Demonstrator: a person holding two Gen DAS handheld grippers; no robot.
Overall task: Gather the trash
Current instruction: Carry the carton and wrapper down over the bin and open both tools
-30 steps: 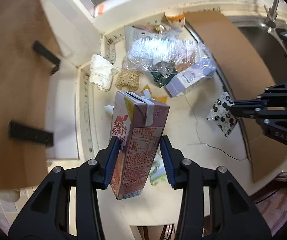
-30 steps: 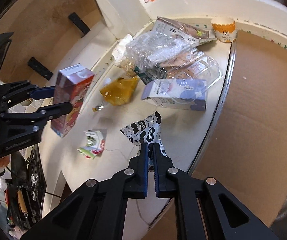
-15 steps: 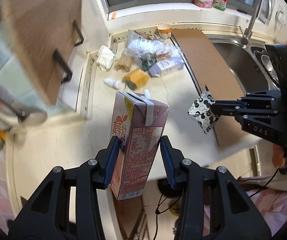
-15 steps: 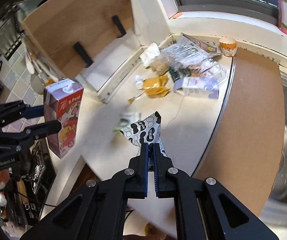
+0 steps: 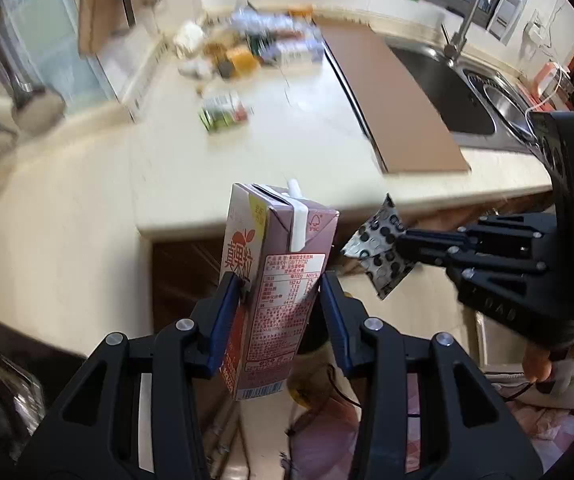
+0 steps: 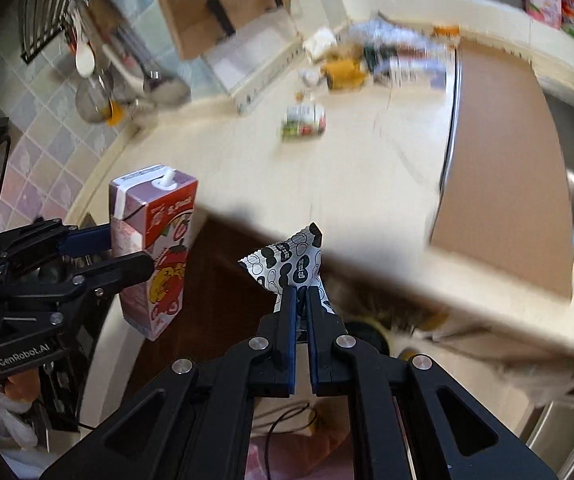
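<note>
A pink drink carton (image 5: 275, 280) with a white straw stub stands upright between the blue pads of my left gripper (image 5: 281, 286), which is shut on it. The same carton (image 6: 153, 248) and left gripper (image 6: 123, 250) show at the left of the right wrist view. My right gripper (image 6: 302, 294) is shut on a white wrapper with black spots (image 6: 287, 264); that wrapper (image 5: 379, 256) and the right gripper (image 5: 401, 246) appear on the right in the left wrist view. Both held items hang past the front edge of the cream counter (image 5: 287, 148). More trash lies in a heap (image 5: 247, 48) at the counter's back.
A small crushed green and red carton (image 6: 303, 120) lies alone mid-counter. A brown cardboard sheet (image 5: 387, 92) covers the counter beside the steel sink (image 5: 463, 96) with its tap. A wooden cabinet door (image 6: 223, 0) hangs at the back left. A dark cupboard front (image 6: 207, 308) lies below the counter edge.
Both grippers have pulled back from the trash heap, past the counter's front edge, each keeping its item. The counter and heap now look farther away and blurred.
</note>
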